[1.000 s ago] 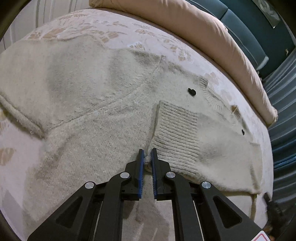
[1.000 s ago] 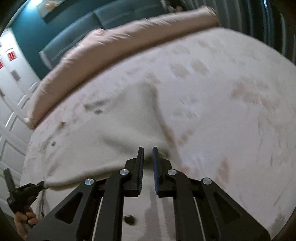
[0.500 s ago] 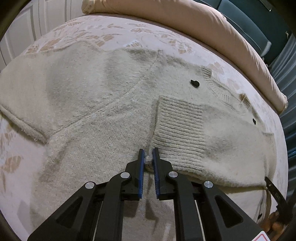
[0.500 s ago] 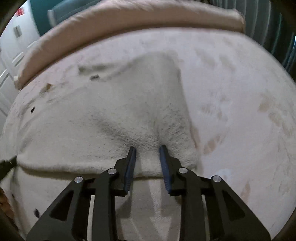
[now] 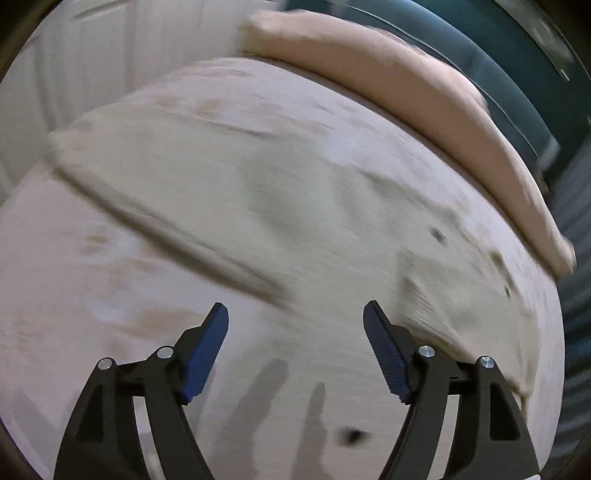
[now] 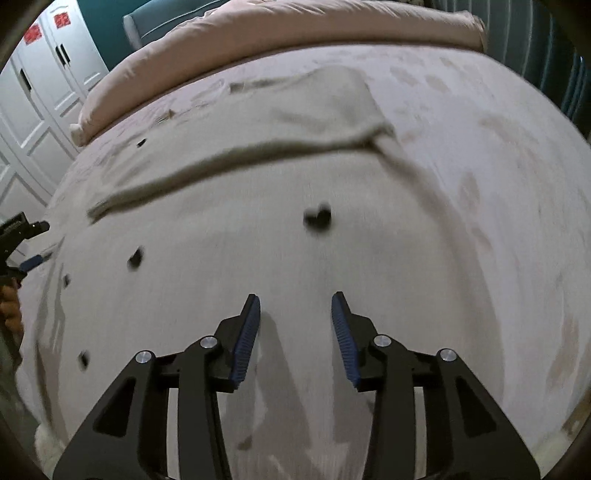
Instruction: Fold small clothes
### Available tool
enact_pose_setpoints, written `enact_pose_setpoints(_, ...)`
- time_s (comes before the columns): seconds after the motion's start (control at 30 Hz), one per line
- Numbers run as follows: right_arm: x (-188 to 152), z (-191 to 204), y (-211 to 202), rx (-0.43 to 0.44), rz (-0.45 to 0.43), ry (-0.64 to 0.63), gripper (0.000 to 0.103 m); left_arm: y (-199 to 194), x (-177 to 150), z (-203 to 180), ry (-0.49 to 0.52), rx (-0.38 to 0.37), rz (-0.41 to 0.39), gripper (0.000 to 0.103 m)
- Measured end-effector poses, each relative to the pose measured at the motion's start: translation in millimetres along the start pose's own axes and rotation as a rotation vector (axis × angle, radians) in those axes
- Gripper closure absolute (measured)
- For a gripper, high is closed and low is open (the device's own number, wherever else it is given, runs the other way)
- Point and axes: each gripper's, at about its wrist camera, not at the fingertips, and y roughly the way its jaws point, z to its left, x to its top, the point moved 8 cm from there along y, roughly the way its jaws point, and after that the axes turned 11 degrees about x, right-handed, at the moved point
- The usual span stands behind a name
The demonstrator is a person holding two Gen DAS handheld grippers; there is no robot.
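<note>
The cream knitted cardigan (image 6: 280, 236) lies spread on the bed (image 6: 509, 155), dark buttons (image 6: 317, 218) facing up, one sleeve (image 6: 236, 155) folded across its body and a pink duvet roll (image 6: 280, 33) behind it. The left gripper (image 5: 295, 325) stands wide open over bare bedsheet beside the garment's edge, with nothing between its pads; its jaws have just been opening. The right gripper (image 6: 295, 325) is part-open above the cardigan's front panel, its jaws also just opening, pads clear of the knit. Both views are motion-blurred. The step in hand appears to be a release after a sleeve fold and repositioning for the next fold. To do this well: confirm that no yarn clings to the ribbed pads before moving off; keep both grippers clear above the fabric so the laid sleeve is not dragged. For the next fold, take the hem or side edge at two matched points and pinch only the intended layers, avoiding the buttons. Loose knit stretches, so lift evenly.
</note>
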Motion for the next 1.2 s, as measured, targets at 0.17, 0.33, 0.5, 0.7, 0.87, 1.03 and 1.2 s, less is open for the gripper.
enact_pose_setpoints(0.17,-25,3,-13,-0.025,0.049,-0.003,0.052,20,62,135,-0.264,0.108,-0.010,0.030)
enact_pose_setpoints(0.33,-46,12,-14,-0.063,0.093,-0.028,0.045,50,105,233,-0.549,0.136,0.021,0.030)
enact_pose_setpoints(0.5,-61,21,-8,-0.108,0.119,-0.093,0.035,63,139,241,-0.597,0.077,0.005,0.057)
enact_pose_setpoints(0.7,-60,19,-2,-0.113,0.130,-0.080,0.026,37,169,190,-0.431,-0.023,-0.057,0.098)
enact_pose_setpoints(0.87,-61,21,-2,-0.107,0.119,-0.080,0.021,-57,171,48,-0.148,-0.217,-0.197,0.099)
enact_pose_setpoints(1.03,-59,21,-5,-0.081,0.110,-0.071,0.021,-117,83,-123,0.153,-0.386,-0.198,0.098)
enact_pose_setpoints(1.2,-59,21,-14,-0.043,0.098,-0.070,0.022,-88,-81,-232,0.344,-0.357,0.021,0.078)
